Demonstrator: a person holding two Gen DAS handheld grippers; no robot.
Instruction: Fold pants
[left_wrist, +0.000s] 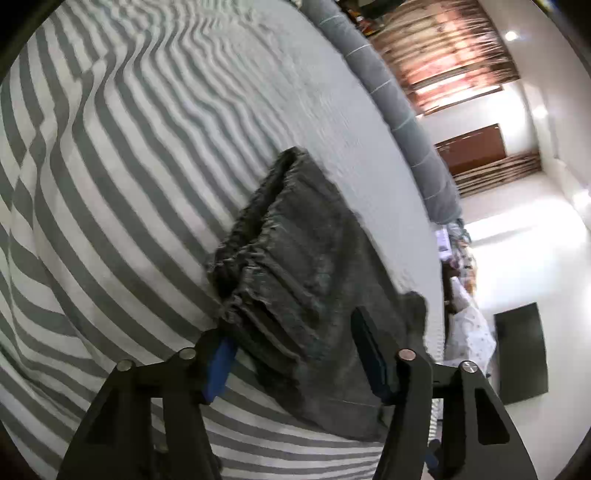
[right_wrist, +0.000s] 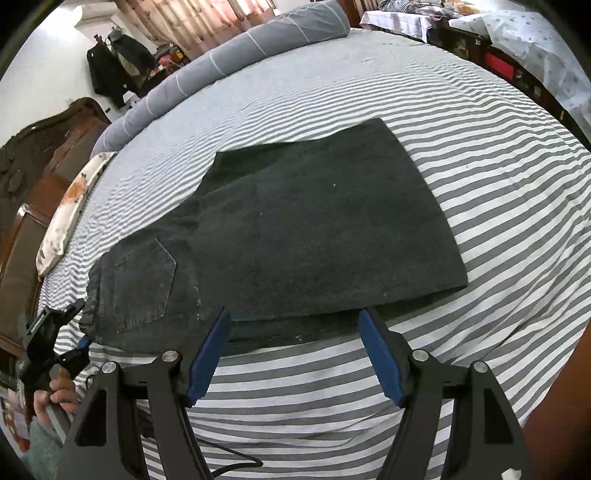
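Dark grey jeans (right_wrist: 295, 236) lie folded lengthwise on the striped bedsheet (right_wrist: 498, 184), waistband and back pocket (right_wrist: 144, 280) at the left, leg ends at the right. My right gripper (right_wrist: 295, 332) is open, its blue-padded jaws at the near edge of the legs, holding nothing. My left gripper (left_wrist: 295, 332) is open at the waistband end (left_wrist: 258, 258), with the bunched waist between its jaws. It also shows in the right wrist view (right_wrist: 79, 325), held by a hand at the waistband corner.
A rolled grey duvet (right_wrist: 240, 59) runs along the far side of the bed. A floral pillow (right_wrist: 70, 206) lies at the left by the wooden headboard (right_wrist: 33, 166). Furniture stands beyond the bed at the right.
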